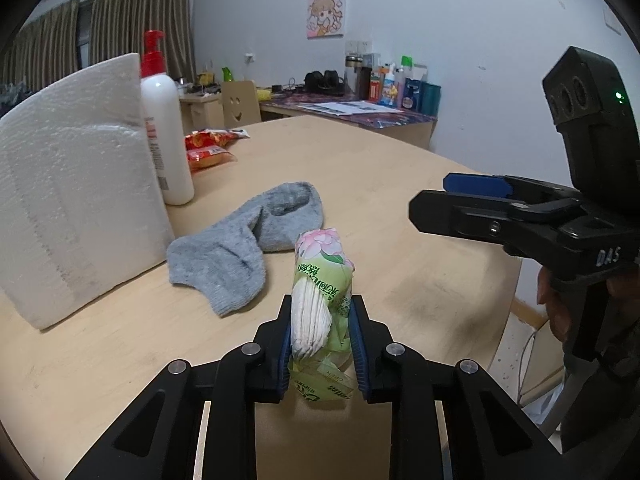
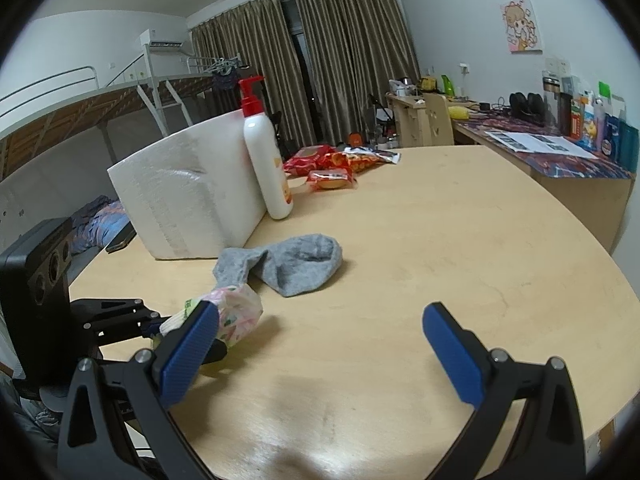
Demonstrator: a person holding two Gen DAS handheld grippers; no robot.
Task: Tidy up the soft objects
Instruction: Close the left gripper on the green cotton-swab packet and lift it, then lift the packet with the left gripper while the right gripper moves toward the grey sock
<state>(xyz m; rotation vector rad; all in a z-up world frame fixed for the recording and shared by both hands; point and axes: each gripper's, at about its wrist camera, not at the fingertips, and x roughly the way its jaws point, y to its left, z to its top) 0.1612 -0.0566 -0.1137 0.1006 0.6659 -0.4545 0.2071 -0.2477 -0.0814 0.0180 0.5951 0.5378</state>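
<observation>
My left gripper (image 1: 320, 340) is shut on a green flowered tissue pack (image 1: 320, 300) and holds it upright just above the round wooden table (image 1: 420, 208). A grey sock (image 1: 248, 244) lies crumpled on the table just beyond the pack. In the right wrist view the pack (image 2: 236, 312) and left gripper (image 2: 160, 326) are at the left, with the sock (image 2: 296, 264) behind. My right gripper (image 2: 320, 344) is open and empty above bare table; it also shows at the right in the left wrist view (image 1: 430, 198).
A white foam block (image 1: 76, 192) stands at the left with a white pump bottle (image 1: 164, 128) with a red top beside it. Red snack packets (image 1: 208, 148) lie behind. A cluttered desk (image 1: 360, 108) stands by the far wall. The table edge curves at the right.
</observation>
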